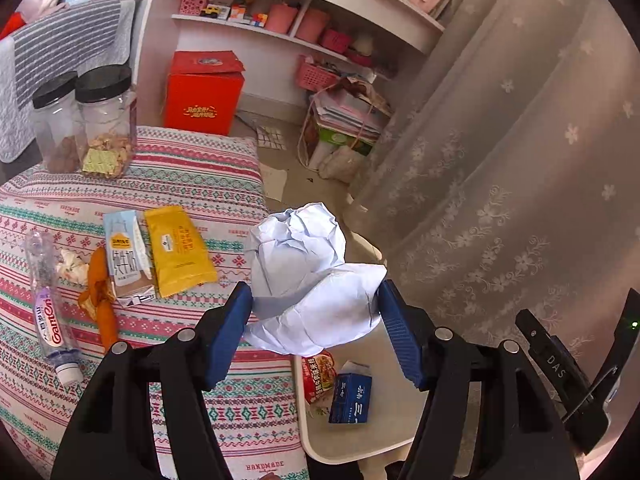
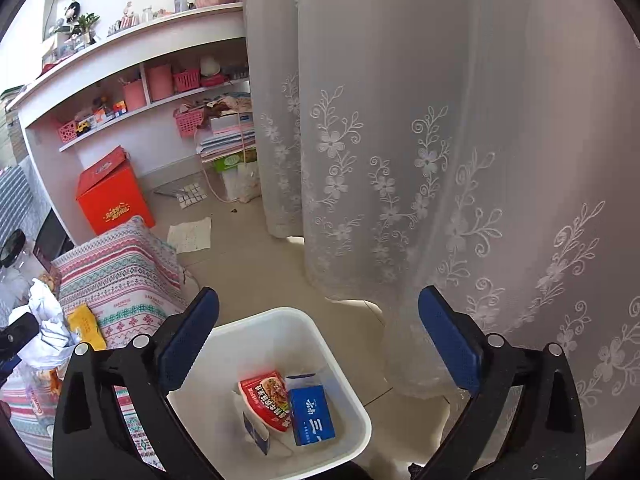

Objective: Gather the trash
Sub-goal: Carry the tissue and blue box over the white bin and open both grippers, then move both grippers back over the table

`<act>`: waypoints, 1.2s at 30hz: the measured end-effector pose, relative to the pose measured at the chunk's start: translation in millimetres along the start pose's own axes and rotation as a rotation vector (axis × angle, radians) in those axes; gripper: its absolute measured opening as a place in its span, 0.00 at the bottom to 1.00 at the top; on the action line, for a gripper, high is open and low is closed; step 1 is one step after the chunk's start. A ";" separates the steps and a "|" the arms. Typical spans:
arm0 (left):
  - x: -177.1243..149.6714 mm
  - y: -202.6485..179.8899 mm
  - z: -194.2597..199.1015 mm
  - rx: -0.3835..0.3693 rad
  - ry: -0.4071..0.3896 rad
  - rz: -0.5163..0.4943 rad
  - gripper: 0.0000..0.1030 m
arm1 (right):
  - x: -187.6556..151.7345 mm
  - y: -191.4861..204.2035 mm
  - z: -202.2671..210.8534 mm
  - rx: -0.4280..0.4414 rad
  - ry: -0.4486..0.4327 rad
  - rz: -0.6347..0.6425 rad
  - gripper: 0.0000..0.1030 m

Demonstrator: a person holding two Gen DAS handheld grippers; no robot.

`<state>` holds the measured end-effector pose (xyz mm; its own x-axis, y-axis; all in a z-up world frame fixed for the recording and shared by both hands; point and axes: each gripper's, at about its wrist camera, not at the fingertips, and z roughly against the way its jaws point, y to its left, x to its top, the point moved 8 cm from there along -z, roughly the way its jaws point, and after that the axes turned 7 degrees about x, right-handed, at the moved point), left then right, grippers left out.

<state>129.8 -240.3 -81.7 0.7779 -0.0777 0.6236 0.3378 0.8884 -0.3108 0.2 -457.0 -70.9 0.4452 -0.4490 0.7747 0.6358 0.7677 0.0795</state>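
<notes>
In the left wrist view my left gripper (image 1: 316,320) is shut on a big ball of crumpled white paper (image 1: 308,276), its blue pads pressing both sides. It hangs by the table's edge, partly over the white bin (image 1: 384,436). My right gripper (image 2: 320,340) stands open and holds nothing, right above the white bin (image 2: 356,400). In the bin lie a red food packet (image 2: 266,400) and a blue carton (image 2: 312,416). On the patterned tablecloth (image 1: 192,184) lie a yellow packet (image 1: 178,248), a pale blue carton (image 1: 126,256), orange peel (image 1: 100,296) and a toothpaste tube (image 1: 50,308).
Two clear jars with black lids (image 1: 104,120) stand at the table's far side. A red box (image 1: 204,96) sits on the floor before white shelves (image 1: 280,36). A flowered lace curtain (image 2: 440,160) hangs close beside the bin. Loose paper (image 2: 190,234) lies on the floor.
</notes>
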 end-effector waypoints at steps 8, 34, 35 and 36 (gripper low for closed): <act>-15.2 -52.1 -11.7 -0.060 0.026 -0.086 0.63 | -1.9 -7.3 12.3 -0.016 -0.018 0.046 0.93; -24.4 -43.4 -35.8 -0.105 0.115 -0.028 0.85 | -10.1 7.1 -1.3 -0.020 0.035 0.056 0.93; -22.0 -37.8 -34.2 -0.096 0.109 -0.023 0.85 | -11.3 13.2 -2.1 -0.013 0.039 0.066 0.93; -19.8 -31.4 -33.0 -0.084 0.105 -0.016 0.85 | -12.4 19.8 -2.9 -0.006 0.043 0.078 0.93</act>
<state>121.3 -281.6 -107.9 0.8217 -0.1429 0.5517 0.3909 0.8458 -0.3630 9.1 -437.5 -80.7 0.5201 -0.4069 0.7510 0.6017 0.7986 0.0159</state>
